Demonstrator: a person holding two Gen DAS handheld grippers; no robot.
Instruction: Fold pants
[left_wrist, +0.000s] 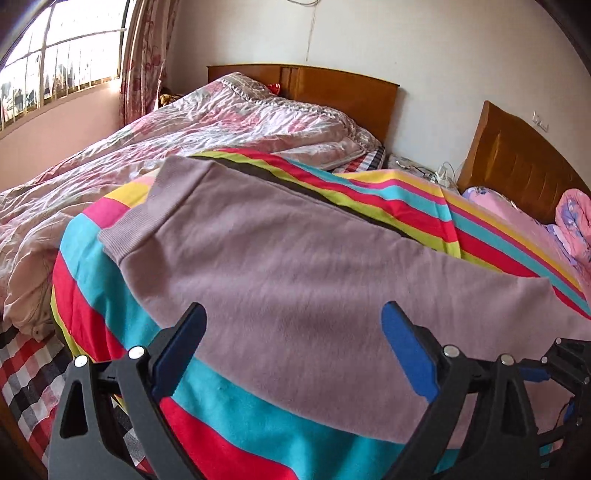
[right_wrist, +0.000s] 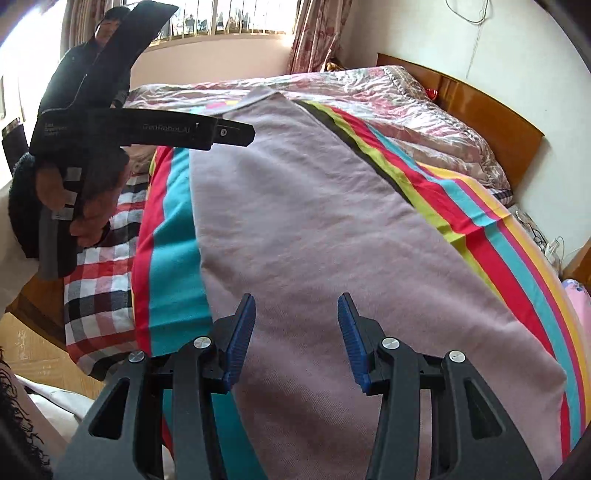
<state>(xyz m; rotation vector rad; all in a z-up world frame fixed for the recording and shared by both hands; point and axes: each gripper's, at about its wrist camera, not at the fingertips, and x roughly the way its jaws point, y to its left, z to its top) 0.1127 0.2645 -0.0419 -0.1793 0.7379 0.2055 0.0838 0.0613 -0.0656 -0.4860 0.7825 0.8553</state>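
Pants, mauve knit fabric (right_wrist: 295, 206), lie flat on striped multicolour blanket (right_wrist: 491, 236) over the bed, apparently folded lengthwise once. Left gripper (left_wrist: 293, 325) jaws wide apart, right gripper (right_wrist: 296, 319) jaws partly apart, both empty above cloth. Crosswise folds seem left.

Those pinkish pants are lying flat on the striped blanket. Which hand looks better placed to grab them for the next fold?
Probably the right. Its claw hangs open directly over the pants, cloth under both tips. The left claw, open wider, sits at the pants' edge, one tip over the striped blanket.
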